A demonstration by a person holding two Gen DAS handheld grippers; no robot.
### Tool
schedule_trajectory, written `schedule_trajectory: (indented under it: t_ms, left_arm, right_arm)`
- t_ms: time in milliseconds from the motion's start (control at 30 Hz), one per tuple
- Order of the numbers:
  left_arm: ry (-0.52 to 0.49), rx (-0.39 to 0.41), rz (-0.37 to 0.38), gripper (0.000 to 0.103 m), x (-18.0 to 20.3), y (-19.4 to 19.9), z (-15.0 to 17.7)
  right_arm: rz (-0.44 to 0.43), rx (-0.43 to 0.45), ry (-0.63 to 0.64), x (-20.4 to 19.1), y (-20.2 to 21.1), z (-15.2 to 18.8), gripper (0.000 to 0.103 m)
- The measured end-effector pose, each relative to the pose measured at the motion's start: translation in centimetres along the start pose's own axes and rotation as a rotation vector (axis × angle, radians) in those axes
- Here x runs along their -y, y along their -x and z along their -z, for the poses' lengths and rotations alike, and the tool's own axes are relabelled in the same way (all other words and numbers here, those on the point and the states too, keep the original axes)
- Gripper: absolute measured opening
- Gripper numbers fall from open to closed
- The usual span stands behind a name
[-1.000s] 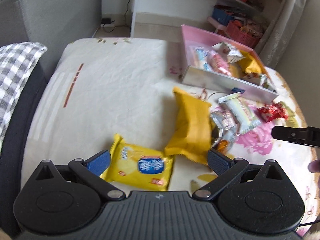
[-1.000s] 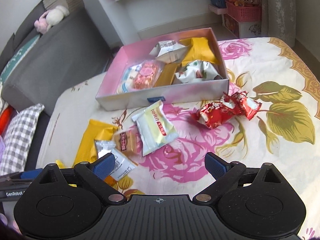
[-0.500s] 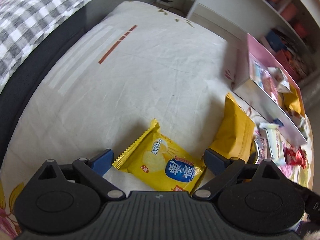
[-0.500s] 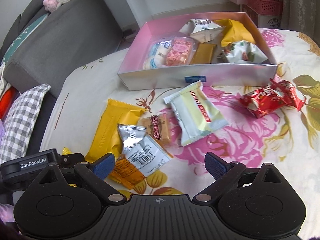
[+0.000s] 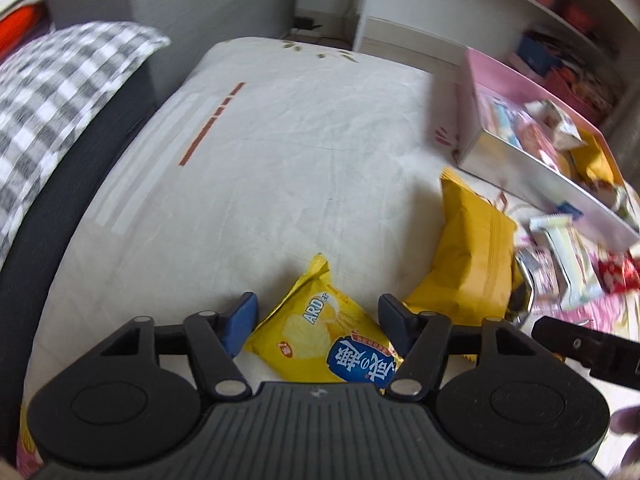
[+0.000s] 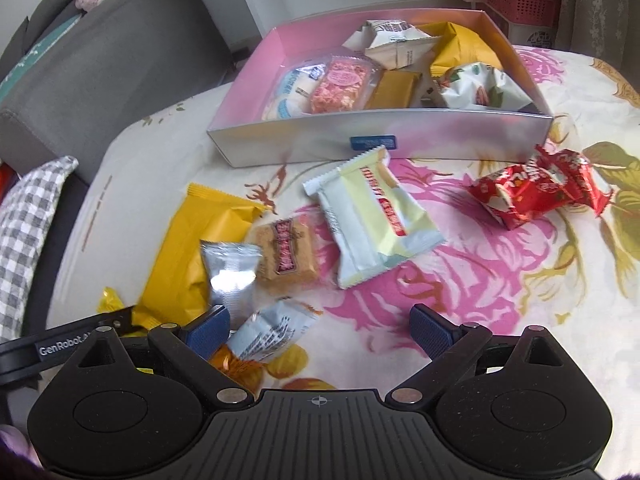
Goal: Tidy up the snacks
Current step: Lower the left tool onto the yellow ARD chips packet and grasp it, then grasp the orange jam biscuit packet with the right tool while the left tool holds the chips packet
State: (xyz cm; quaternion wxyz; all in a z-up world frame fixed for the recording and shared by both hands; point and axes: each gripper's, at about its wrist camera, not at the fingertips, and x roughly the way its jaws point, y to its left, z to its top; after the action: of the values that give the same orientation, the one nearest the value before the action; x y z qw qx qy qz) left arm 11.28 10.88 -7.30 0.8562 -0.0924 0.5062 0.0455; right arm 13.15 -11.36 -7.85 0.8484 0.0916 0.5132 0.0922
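Note:
My left gripper is open with its jaws on either side of a yellow chip bag that lies on the table. A larger orange-yellow pack lies just to its right. My right gripper is open and empty above loose snacks: a silver pack, a grey-white pack, a brown biscuit, a pale yellow-white pack and red candies. The pink box behind them holds several snacks.
A grey sofa with a checked pillow lies along the left. White shelves with baskets stand behind the table. The right gripper's body shows in the left wrist view.
My left gripper has closed in on the yellow chip bag, and its jaws have narrowed around it. My right gripper has moved forward and lower over the loose snacks.

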Motion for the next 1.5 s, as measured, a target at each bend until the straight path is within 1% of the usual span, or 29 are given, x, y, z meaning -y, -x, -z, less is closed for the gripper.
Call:
schedule_trajectory:
  t_ms: [67, 167, 300, 333, 400, 433, 500, 567, 667, 767, 867, 967, 1000, 1067, 1133, 1300, 1433, 1500]
  left_arm:
    - [-0.057, -0.003, 0.018, 0.056, 0.3, 0.0, 0.2]
    - [-0.151, -0.013, 0.066, 0.053, 0.9, 0.0, 0.5]
    - [-0.319, -0.029, 0.136, 0.053, 2.0, 0.2, 1.3]
    - [-0.363, -0.031, 0.144, 0.053, 2.3, 0.2, 1.5]
    - [-0.399, -0.033, 0.131, 0.055, 2.7, 0.5, 1.9]
    - [-0.394, -0.032, 0.127, 0.057, 2.7, 0.5, 2.0]
    - [-0.351, -0.048, 0.13, 0.079, 2.6, 0.8, 2.0]
    - [-0.284, -0.055, 0.127, 0.087, 2.5, 1.0, 1.9]
    - [-0.221, -0.075, 0.069, 0.088, 2.3, 1.1, 1.6]
    - [-0.17, -0.078, 0.008, 0.089, 1.9, 1.1, 1.6]
    - [-0.102, -0.088, 0.003, 0.091, 1.2, 1.1, 1.5]
    - [-0.063, -0.128, 0.011, 0.09, 0.8, 0.5, 1.8]
    - [-0.068, -0.131, 0.01, 0.091, 0.9, 0.3, 2.0]
    - [-0.119, -0.122, -0.01, 0.089, 1.5, 0.5, 2.5]
    - [-0.182, -0.112, -0.015, 0.086, 2.1, 0.7, 3.1]
    - [-0.279, -0.094, 0.015, 0.086, 2.5, 1.3, 4.1]
    - [-0.312, -0.091, 0.031, 0.085, 2.1, 1.6, 4.4]
    - [-0.324, -0.089, 0.033, 0.082, 2.0, 1.8, 4.5]
  right_arm:
    - [0.016, -0.002, 0.023, 0.6, 0.3, 0.2, 0.098]
    - [0.044, -0.007, 0.054, 1.4, 0.8, 0.5, 0.098]
    - [0.091, -0.01, 0.093, 2.4, 1.3, 1.1, 0.098]
    - [0.102, -0.01, 0.096, 2.6, 1.4, 1.3, 0.098]
    - [0.099, -0.01, 0.085, 2.9, 1.6, 1.5, 0.098]
    - [0.094, -0.012, 0.075, 2.9, 1.6, 1.4, 0.098]
    - [0.079, -0.013, 0.059, 2.9, 1.8, 1.4, 0.098]
    - [0.064, -0.007, 0.041, 2.5, 1.8, 1.2, 0.098]
    - [0.055, -0.004, 0.032, 1.5, 1.5, 1.0, 0.098]
    - [0.072, 0.014, 0.057, 0.2, 1.2, 0.9, 0.098]
    - [0.094, 0.036, 0.073, -0.9, 0.7, 1.0, 0.098]
    - [0.128, 0.059, 0.118, -1.8, 0.3, 1.5, 0.099]
    - [0.141, 0.061, 0.148, -2.1, 0.1, 1.7, 0.099]
    - [0.168, 0.057, 0.238, -2.8, -0.2, 2.4, 0.099]
    - [0.168, 0.064, 0.286, -2.9, -0.1, 3.0, 0.099]
    - [0.142, 0.041, 0.312, -1.4, 0.7, 3.6, 0.099]
    - [0.136, 0.042, 0.318, -0.3, 1.2, 4.1, 0.099]
    - [0.134, 0.046, 0.32, 0.1, 1.4, 4.3, 0.099]
